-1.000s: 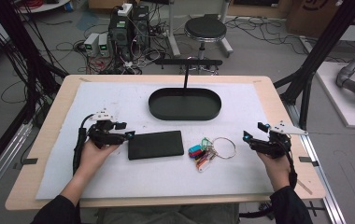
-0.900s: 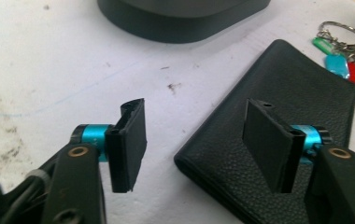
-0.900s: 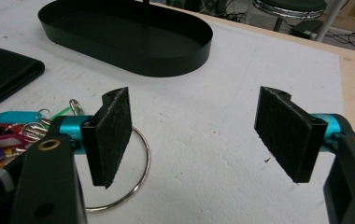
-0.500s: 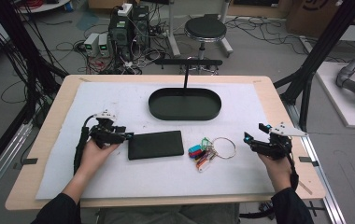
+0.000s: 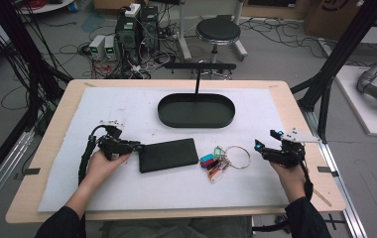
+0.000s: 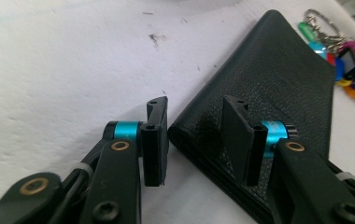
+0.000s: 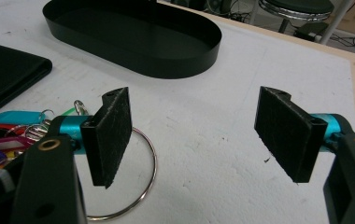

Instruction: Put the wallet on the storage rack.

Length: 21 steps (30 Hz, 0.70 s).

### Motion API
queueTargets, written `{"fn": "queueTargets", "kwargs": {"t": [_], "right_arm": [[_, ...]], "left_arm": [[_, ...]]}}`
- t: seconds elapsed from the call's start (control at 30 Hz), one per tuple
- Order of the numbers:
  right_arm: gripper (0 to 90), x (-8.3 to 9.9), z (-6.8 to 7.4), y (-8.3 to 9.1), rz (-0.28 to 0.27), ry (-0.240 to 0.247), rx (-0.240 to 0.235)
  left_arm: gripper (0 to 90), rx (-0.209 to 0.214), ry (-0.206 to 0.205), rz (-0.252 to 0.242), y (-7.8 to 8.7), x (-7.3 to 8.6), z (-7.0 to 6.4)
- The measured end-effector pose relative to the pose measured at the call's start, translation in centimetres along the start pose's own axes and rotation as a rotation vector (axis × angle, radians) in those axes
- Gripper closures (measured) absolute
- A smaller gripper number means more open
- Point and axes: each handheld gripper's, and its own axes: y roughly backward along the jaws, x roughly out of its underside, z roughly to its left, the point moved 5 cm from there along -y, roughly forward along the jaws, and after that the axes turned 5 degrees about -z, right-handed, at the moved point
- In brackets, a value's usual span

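A black leather wallet [image 5: 169, 154] [image 6: 278, 74] lies flat on the white mat, in front of a black oval tray [image 5: 196, 122] [image 7: 166, 65]. My left gripper [image 5: 133, 146] [image 6: 196, 112] is open at the wallet's left end. One jaw is over the mat beside it and the other over its corner; I cannot tell if they touch it. A bunch of keys with coloured tags [image 5: 212, 163] [image 6: 341, 51] [image 7: 7, 126] and a big metal ring [image 5: 237, 156] [image 7: 150, 177] lies right of the wallet. My right gripper [image 5: 263, 148] [image 7: 194, 135] is wide open just right of the ring, holding nothing.
A thin black post [image 5: 196, 82] rises behind the tray. The wallet's corner [image 7: 7, 70] also appears in the right gripper view. Bare wooden table edge [image 5: 295, 114] borders the mat. Beyond the table are a stool [image 5: 218, 30], cables and electronics boxes [image 5: 127, 34].
My left gripper has slid right along the mat until its jaws reach the wallet's left end. The right gripper has edged slightly left toward the key ring.
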Motion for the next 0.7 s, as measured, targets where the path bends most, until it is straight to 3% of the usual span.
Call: {"fn": "queueTargets", "kwargs": {"t": [0.27,0.53,0.7], "right_arm": [[27.9,-0.2,0.2,-0.5,-0.001,0.012,-0.001],[27.9,-0.5,0.3,-0.6,-0.010,0.016,-0.002],[27.9,-0.6,0.4,-0.7,-0.016,0.010,-0.006]], "left_arm": [[65.6,-0.015,-0.034,-0.011,0.1,0.0,-0.2],[72.3,-0.038,-0.125,-0.063,0.8,0.1,-0.9],[74.9,-0.028,-0.182,-0.115,1.6,-0.5,-1.7]]}}
